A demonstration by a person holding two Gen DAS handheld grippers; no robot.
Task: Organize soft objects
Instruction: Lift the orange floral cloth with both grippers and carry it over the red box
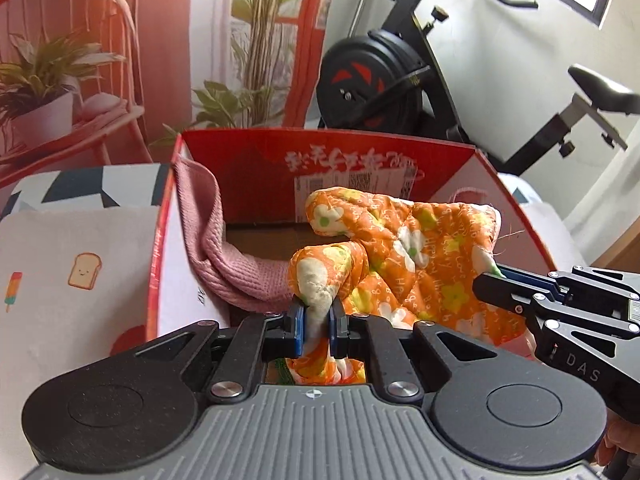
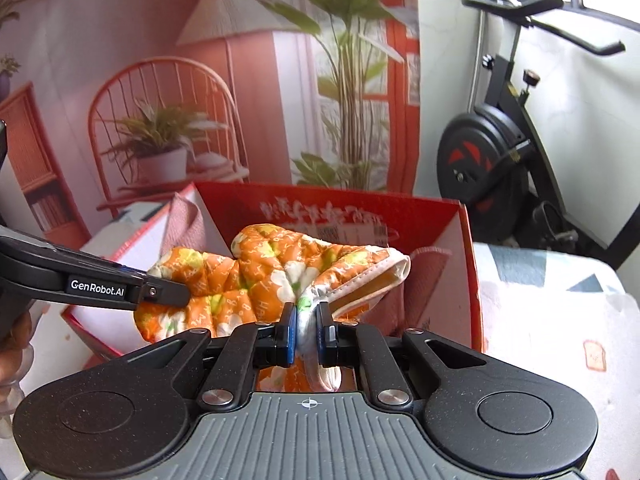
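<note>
Nearest the left wrist camera, the left gripper is clamped on a bunched fold of the orange floral mitt, the cloth squeezed between its blue pads. The right gripper comes in from the right edge of that view, its tips pinching the mitt's far side.

In the right wrist view, the right gripper is likewise closed tight on the mitt, gripping it near the white-trimmed cuff. The left gripper reaches in from the left and holds the opposite end. A bit of a hand shows at the left edge behind it.

The mitt hangs stretched between the two grippers, held over the open red box. Whether its lower side touches the box floor cannot be told. A pink towel is draped over the box's left wall and down inside. A pink strip also lies against the right wall.

The box sits on a surface covered by a cloth printed with toast and ice-lolly pictures. Behind the box hangs a backdrop showing a chair and plants. An exercise bike stands to the right of it.
</note>
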